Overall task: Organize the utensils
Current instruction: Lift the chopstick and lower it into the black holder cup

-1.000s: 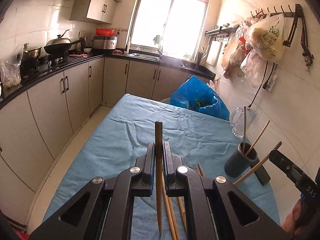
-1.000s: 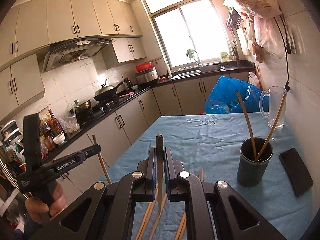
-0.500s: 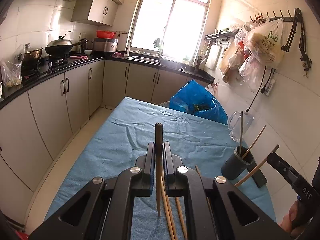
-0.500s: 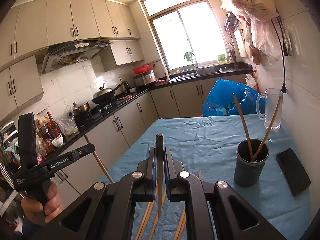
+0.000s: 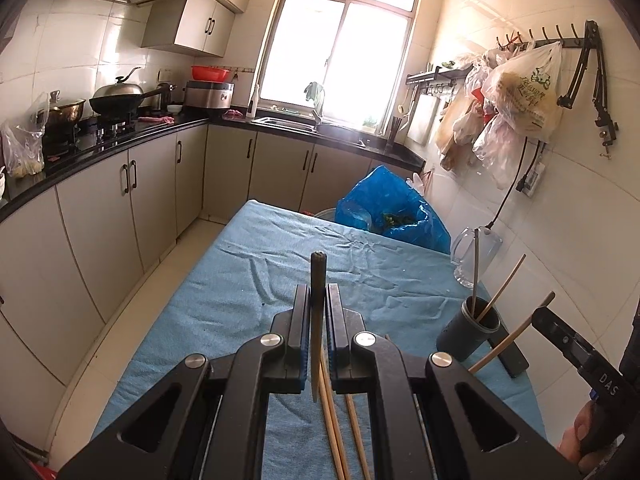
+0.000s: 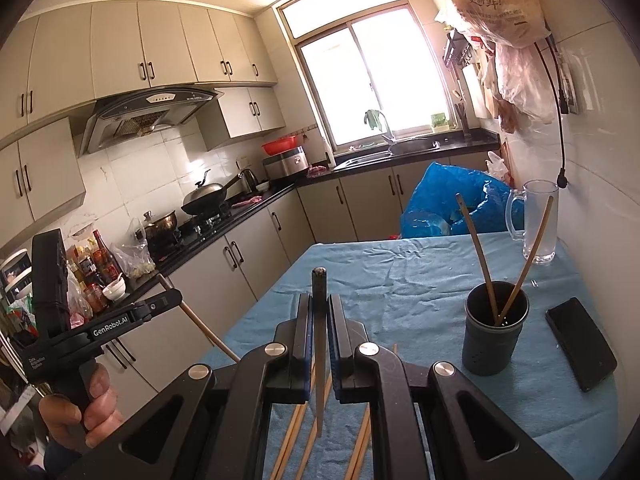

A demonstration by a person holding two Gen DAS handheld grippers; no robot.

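In the left wrist view my left gripper (image 5: pixel 318 300) is shut on a chopstick (image 5: pixel 319 272) that stands upright between its pads, dark end up. My right gripper (image 6: pixel 319 308) is shut on another upright chopstick (image 6: pixel 319 280). A dark grey holder cup (image 6: pixel 494 340) stands on the blue cloth to the right, with two chopsticks leaning in it. Several loose chopsticks (image 6: pixel 296 432) lie on the cloth under both grippers. Each view shows the other gripper from the side: the right gripper (image 5: pixel 540 316) and the left gripper (image 6: pixel 174 296), each with its slanted stick.
A black phone (image 6: pixel 580 342) lies right of the cup. A glass mug (image 6: pixel 538 224) stands by the wall, and a blue plastic bag (image 6: pixel 444 200) sits past the table's far edge. The table (image 5: pixel 248 280) is covered by the blue cloth. Kitchen cabinets (image 5: pixel 96 208) run along the left.
Both views have drifted only slightly. Each gripper still holds its chopstick, and nothing on the table has moved.
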